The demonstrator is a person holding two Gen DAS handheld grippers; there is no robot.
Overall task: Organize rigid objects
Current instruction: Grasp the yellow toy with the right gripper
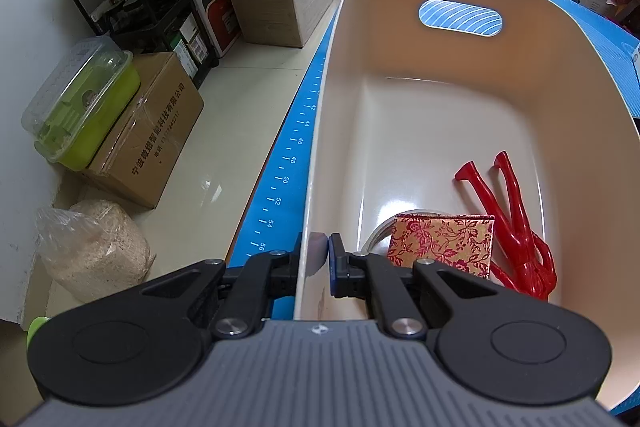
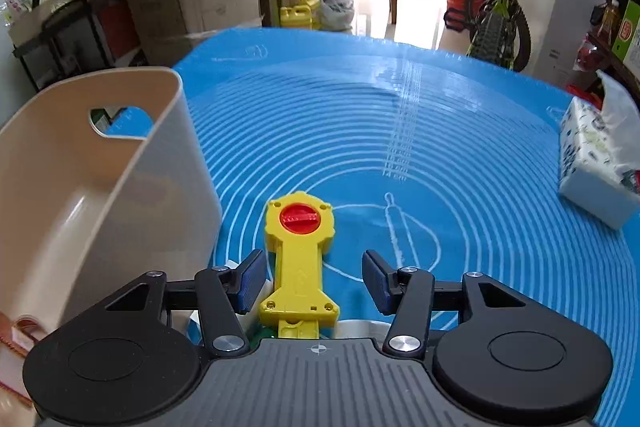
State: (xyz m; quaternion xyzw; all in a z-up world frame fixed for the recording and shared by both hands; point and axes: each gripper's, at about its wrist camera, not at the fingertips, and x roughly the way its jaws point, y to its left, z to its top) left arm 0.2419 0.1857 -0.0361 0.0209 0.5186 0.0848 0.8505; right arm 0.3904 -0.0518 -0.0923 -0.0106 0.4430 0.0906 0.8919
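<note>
Broadly, a blue baking mat [image 2: 400, 115] printed with white rings covers the surface, and a cream plastic bin [image 1: 440, 115] sits on its left part. The left gripper [image 1: 316, 259] is clamped on the bin's near left wall, one finger outside and one inside, steadying it. Inside, at the near right, lie a floral red-and-gold box [image 1: 444, 241] and a red plastic tool [image 1: 516, 227]. The right gripper [image 2: 314, 279] has its fingers spread wide around a yellow toy launcher with a red dial [image 2: 298, 251], which lies on the mat just right of the bin.

To do this well, I would centre the fingers on the narrow yellow shaft, close squarely, and lift clear of the bin's rim.

Ruler numbers 42 to 56 run along the mat's left edge; a floor carton [image 1: 152, 135] bears Chinese company lettering.
</note>
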